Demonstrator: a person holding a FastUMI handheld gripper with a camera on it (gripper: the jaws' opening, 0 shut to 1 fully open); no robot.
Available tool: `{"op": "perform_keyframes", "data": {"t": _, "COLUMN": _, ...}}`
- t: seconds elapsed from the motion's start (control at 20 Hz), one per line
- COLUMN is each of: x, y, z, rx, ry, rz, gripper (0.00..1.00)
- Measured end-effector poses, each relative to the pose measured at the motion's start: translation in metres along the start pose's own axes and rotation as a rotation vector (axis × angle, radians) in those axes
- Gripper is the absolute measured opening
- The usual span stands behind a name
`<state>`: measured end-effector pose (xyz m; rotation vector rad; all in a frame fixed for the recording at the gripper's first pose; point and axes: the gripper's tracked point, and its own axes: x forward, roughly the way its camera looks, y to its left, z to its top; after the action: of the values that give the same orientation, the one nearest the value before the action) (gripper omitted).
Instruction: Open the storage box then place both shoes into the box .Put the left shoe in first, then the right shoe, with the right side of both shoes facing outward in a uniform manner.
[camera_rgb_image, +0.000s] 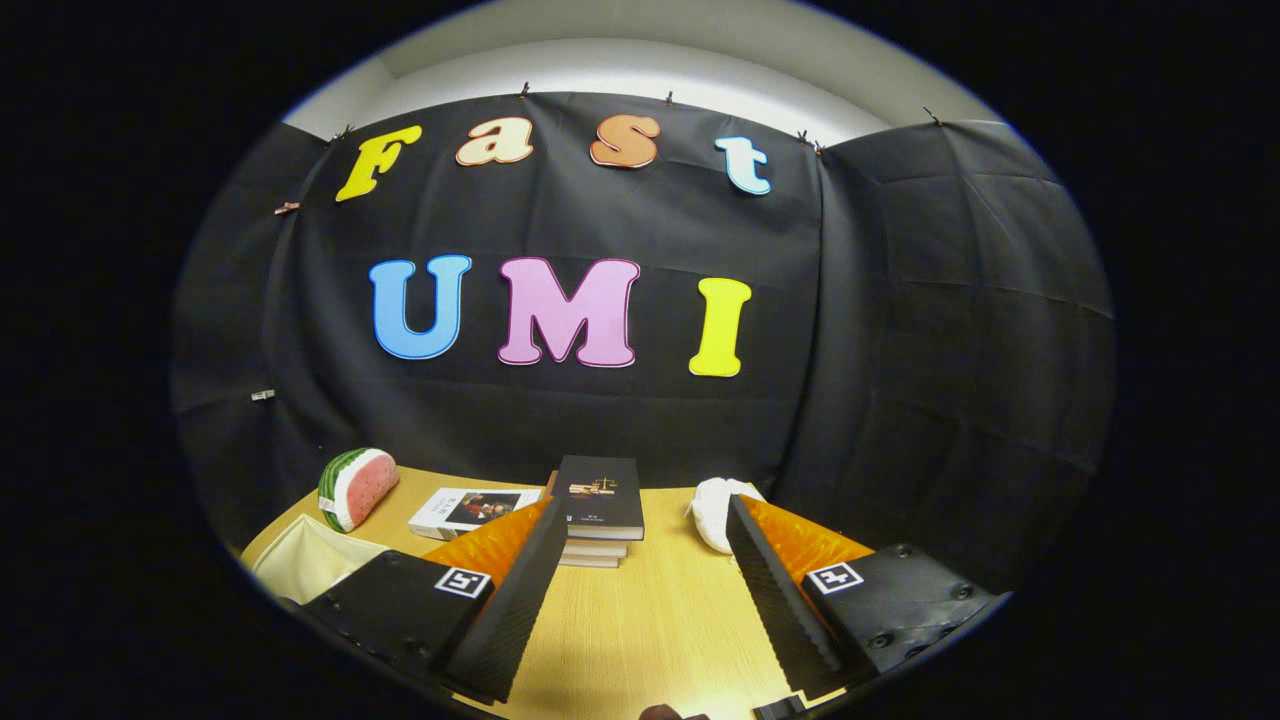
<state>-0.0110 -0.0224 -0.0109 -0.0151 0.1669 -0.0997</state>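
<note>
Gripper (640, 560): held above a light wooden table (650, 630), fingers spread wide apart, nothing between them but bare tabletop. One finger (520, 590) stands to the left, the other to the right, both reaching toward the far side of the table.

Storage box (305, 560): pale cream, near left corner of the table, just left of the left finger and partly hidden behind it. Whether its lid is on or off cannot be told.

Shoe (712, 512): white, on the table just beyond the right fingertip, partly covered by it; which shoe of the pair cannot be told.

Stack of books (598, 515): ahead of the fingers, between them and slightly left of centre; a dark-covered book lies on top of lighter ones.

Single book (470, 510): white cover with a picture, lying flat just left of the stack.

Watermelon slice toy (357, 487): far left of the table, standing on edge, beyond the box.

Black cloth wall (900, 330): behind the table, running along the far and right sides.
</note>
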Motion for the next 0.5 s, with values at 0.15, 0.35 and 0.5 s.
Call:
{"op": "perform_keyframes", "data": {"t": 0.15, "x": -0.0006, "y": 0.0, "z": -0.0013, "rx": 0.004, "ry": 0.001, "rz": 0.003, "gripper": 0.98}}
{"op": "perform_keyframes", "data": {"t": 0.35, "x": 0.0034, "y": -0.0011, "z": 0.0007, "rx": 0.004, "ry": 0.001, "rz": 0.007, "gripper": 0.98}}
{"op": "perform_keyframes", "data": {"t": 0.5, "x": 0.0041, "y": 0.0018, "z": 0.0008, "rx": 0.001, "ry": 0.003, "rz": 0.013, "gripper": 0.98}}
